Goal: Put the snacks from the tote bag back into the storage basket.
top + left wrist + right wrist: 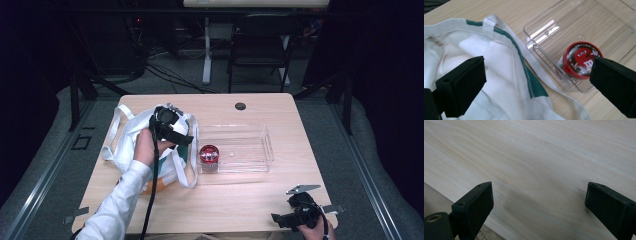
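With its jaws spread wide and empty, the left tool (pixel 172 131) hovers over a white tote bag (pixel 474 62) beside the red-lidded candy jar (pixel 581 60) standing in a clear tray (pixel 604 25) on the desk (pixel 240 200), where a clean reach into the bag's mouth seems called for, while the right tool (pixel 295 218) waits open near the desk's front edge.

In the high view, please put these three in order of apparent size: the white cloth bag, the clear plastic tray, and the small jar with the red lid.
1. White cloth bag with green trim, though partly hidden by the left gripper.
2. Clear plastic tray, close to the bag in size.
3. Small jar with the red lid, clearly smallest.
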A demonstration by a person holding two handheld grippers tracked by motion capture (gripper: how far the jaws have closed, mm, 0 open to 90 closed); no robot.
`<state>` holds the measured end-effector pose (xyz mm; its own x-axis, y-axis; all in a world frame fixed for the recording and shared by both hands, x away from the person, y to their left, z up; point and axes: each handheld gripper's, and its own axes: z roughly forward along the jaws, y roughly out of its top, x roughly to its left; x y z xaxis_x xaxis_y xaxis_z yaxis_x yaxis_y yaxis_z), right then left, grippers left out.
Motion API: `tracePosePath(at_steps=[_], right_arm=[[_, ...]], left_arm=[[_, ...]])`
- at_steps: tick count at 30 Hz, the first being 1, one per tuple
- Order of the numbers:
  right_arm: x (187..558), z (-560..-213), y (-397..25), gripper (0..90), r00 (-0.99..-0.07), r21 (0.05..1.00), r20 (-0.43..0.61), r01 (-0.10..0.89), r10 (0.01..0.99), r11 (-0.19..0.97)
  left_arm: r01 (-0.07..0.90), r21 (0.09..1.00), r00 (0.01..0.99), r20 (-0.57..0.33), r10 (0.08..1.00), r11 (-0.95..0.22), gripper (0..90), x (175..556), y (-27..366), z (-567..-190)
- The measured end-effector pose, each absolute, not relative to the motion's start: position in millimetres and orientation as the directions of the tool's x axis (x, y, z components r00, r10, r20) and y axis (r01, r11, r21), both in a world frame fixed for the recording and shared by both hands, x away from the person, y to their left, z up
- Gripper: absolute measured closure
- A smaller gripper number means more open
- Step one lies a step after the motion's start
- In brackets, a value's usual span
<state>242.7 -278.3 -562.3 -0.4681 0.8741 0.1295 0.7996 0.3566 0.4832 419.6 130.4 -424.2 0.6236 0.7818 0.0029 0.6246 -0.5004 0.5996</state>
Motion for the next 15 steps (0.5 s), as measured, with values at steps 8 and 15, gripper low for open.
tracePosePath(at_steps=[8, 15], right_arm=[[243, -562, -278, 7.5, -0.469, 0.478, 0.125, 0.801, 0.874, 0.362], [243, -563, -278, 7.5, -0.47, 0.479, 0.123, 0.8, 0.874, 0.363]], left_arm=[[0.618, 0.607, 0.601, 0.044, 0.798, -0.499, 0.2, 407, 162, -427], [0.625, 0.61, 0.572, 0.067, 0.817, -0.487, 0.2, 391, 190, -431]])
